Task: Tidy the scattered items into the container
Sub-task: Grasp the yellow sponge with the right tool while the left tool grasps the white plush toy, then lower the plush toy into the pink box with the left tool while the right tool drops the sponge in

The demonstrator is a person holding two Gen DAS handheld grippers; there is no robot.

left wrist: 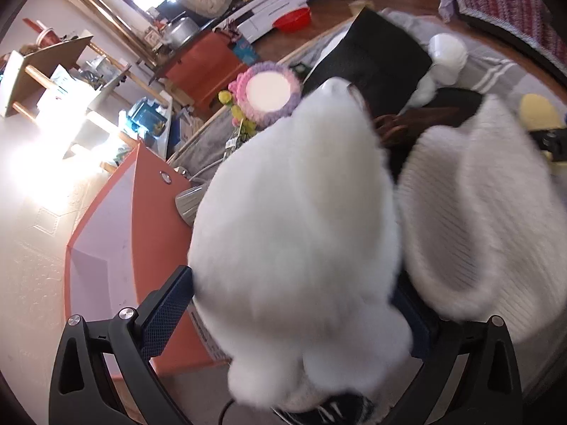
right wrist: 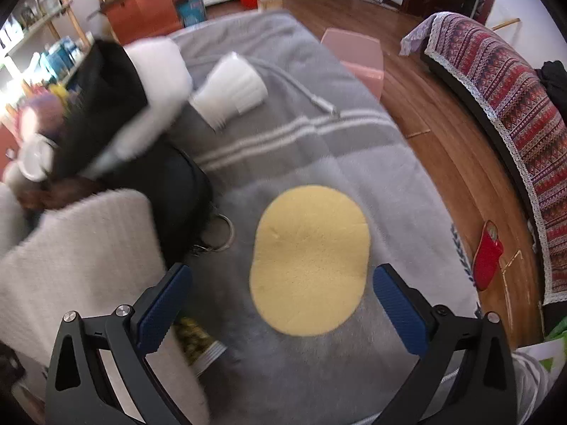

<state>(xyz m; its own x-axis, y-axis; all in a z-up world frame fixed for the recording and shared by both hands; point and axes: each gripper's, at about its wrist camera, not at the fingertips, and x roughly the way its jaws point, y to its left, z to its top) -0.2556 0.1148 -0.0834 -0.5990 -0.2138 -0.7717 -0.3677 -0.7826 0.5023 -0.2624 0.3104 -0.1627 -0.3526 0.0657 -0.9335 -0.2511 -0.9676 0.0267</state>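
L tool (left wrist: 294, 301) is clamping 1 fluffy white plush (left wrist: 294, 219); R tool (right wrist: 280, 304), wide open & empty, is hovering over 1 yellow pad (right wrist: 310, 260) on the grey-blanketed bench (right wrist: 319, 148).

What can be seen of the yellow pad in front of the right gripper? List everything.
The yellow pad is a flat oval of pale yellow, felt-like or spongy fabric, slightly pinched on its left edge. It lies flat on the grey blanket, apart from the key ring and black item to its left. The right gripper is open above it, blue pads on either side, not touching it.
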